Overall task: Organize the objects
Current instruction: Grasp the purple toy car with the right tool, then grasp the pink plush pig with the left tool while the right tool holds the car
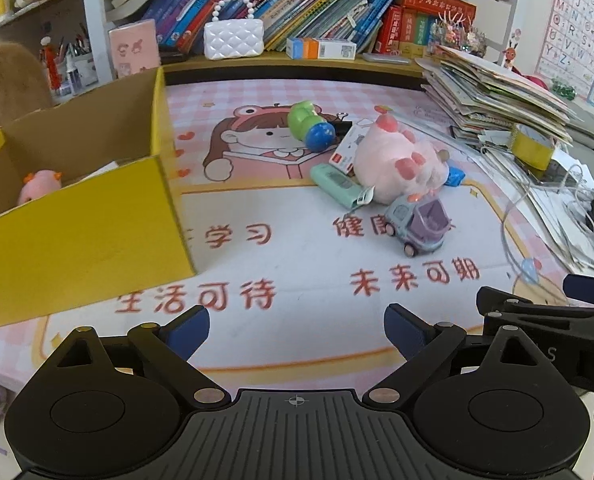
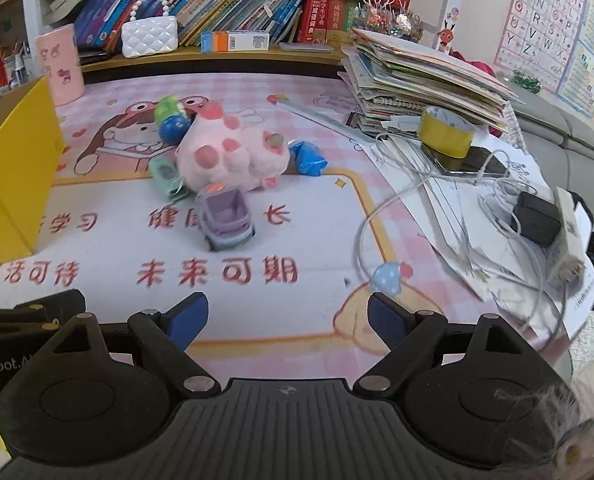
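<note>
1. A pink cartoon mat [image 1: 297, 216] covers the desk, with red characters printed along its near part.
2. A bookshelf [image 1: 281, 12] runs along the back, packed with leaning books; a white quilted purse [image 1: 233, 38] stands in front of them.
3. A yellow box [image 1: 77, 216] stands open on the left of the mat, with a small pink toy [image 1: 41, 186] inside it.
4. A paper stack [image 2: 425, 76] fills the right side, with a yellow tape roll [image 2: 447, 134] and white cables [image 2: 437, 200] below it.
5. The plush [image 1: 397, 158], pink and spotted, lies mid-mat at the centre of a loose pile, well apart from the box.
6. The truck [image 1: 419, 224], purple and grey, sits just in front of the plush.
7. A green and blue toy [image 1: 311, 126] lies behind the plush, a mint case [image 1: 337, 186] at its left and a blue wrapper [image 2: 307, 158] at its right.
8. The left gripper [image 1: 297, 332] hovers over bare mat, tongs spread, nothing between them.
9. The right gripper [image 2: 287, 320] hovers beside it, likewise spread and empty.
</note>
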`<state>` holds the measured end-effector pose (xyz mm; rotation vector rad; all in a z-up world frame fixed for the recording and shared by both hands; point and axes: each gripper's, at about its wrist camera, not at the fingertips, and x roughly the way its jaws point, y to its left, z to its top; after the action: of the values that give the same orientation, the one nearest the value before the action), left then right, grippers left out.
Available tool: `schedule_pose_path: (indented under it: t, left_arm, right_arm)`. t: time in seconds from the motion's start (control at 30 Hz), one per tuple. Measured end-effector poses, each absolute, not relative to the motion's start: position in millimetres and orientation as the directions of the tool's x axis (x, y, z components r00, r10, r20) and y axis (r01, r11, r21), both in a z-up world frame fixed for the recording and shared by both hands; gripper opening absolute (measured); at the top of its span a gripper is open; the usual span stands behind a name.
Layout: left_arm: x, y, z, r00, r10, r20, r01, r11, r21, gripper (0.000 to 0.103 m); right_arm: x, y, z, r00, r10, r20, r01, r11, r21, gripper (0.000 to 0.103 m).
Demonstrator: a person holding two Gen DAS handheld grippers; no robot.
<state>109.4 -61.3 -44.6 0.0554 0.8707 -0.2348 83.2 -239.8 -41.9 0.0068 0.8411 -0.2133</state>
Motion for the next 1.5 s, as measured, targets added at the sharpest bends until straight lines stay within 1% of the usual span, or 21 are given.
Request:
schedule_pose_path:
  t: [0.1, 0.2, 0.37, 0.43, 0.53, 0.67, 0.77, 0.8, 0.87, 0.9, 1.0, 1.03, 1.13, 1.23, 1.37, 1.5]
  left_arm:
    - [119, -68, -45, 0.628, -0.163, -0.761, 0.200, 0.979, -0.044, 0.096]
    - [128, -72, -47, 0.622, -0.134, -0.772, 0.168, 0.985, -0.035, 0.096]
    - [139, -72, -50, 0.614, -0.087, -0.785, 0.111, 0.994, -0.023, 0.096]
    - [143, -72, -51, 0.612, -0.069, -0.788, 0.091, 0.996, -0.017, 0.096]
    - [149, -73, -52, 0.605, -0.045, -0.795, 0.067, 0.998, -0.006, 0.096]
    - [155, -75, -53, 0.591, -0.032, -0.806, 0.059, 0.998, 0.004, 0.096]
    - [159, -77, -55, 0.580, -0.022, -0.815, 0.058, 0.998, 0.014, 0.096]
    - [160, -78, -55, 0.576, -0.021, -0.817, 0.057, 0.998, 0.015, 0.096]
    - [163, -80, -56, 0.571, -0.022, -0.821, 0.056, 0.998, 0.013, 0.096]
    - [165, -81, -56, 0.568, -0.030, -0.822, 0.062, 0.998, 0.007, 0.095]
    - [170, -91, -56, 0.569, -0.053, -0.821, 0.093, 0.996, 0.000, 0.096]
    - [172, -96, -56, 0.570, -0.063, -0.819, 0.110, 0.994, 0.000, 0.096]
    - [180, -111, -56, 0.570, -0.104, -0.815, 0.162, 0.987, -0.013, 0.096]
    - [191, -124, -54, 0.579, -0.144, -0.803, 0.194, 0.980, -0.036, 0.096]
    - [205, -140, -46, 0.609, -0.201, -0.767, 0.237, 0.969, -0.066, 0.096]
    - [224, -152, -41, 0.629, -0.247, -0.738, 0.262, 0.960, -0.098, 0.095]
  right_arm:
    - [97, -249, -44, 0.653, -0.147, -0.743, 0.163, 0.985, -0.052, 0.086]
    - [111, -255, -46, 0.656, -0.106, -0.748, 0.127, 0.992, -0.029, 0.083]
    - [135, -256, -48, 0.668, -0.029, -0.743, 0.045, 0.999, 0.002, 0.074]
    - [145, -256, -49, 0.670, 0.005, -0.742, 0.007, 1.000, 0.013, 0.069]
    - [159, -253, -52, 0.675, 0.039, -0.737, -0.054, 0.999, 0.004, 0.068]
    - [178, -251, -61, 0.653, 0.070, -0.754, -0.104, 0.995, 0.003, 0.066]
    - [190, -251, -69, 0.631, 0.093, -0.770, -0.127, 0.992, 0.016, 0.062]
    - [193, -251, -72, 0.625, 0.101, -0.774, -0.135, 0.991, 0.020, 0.060]
    - [201, -251, -77, 0.606, 0.120, -0.786, -0.154, 0.988, 0.032, 0.051]
    - [204, -253, -79, 0.594, 0.135, -0.793, -0.163, 0.986, 0.046, 0.040]
    - [204, -266, -72, 0.578, 0.166, -0.799, -0.155, 0.984, 0.092, 0.039]
    - [201, -273, -64, 0.594, 0.173, -0.786, -0.150, 0.983, 0.103, 0.039]
    - [191, -288, -47, 0.650, 0.133, -0.749, -0.132, 0.989, 0.061, 0.039]
    - [188, -305, -38, 0.689, 0.072, -0.721, -0.053, 0.997, 0.048, 0.039]
    - [184, -329, -28, 0.732, 0.006, -0.681, 0.065, 0.995, 0.079, 0.039]
    - [184, -344, -19, 0.758, -0.042, -0.651, 0.119, 0.990, 0.075, 0.039]
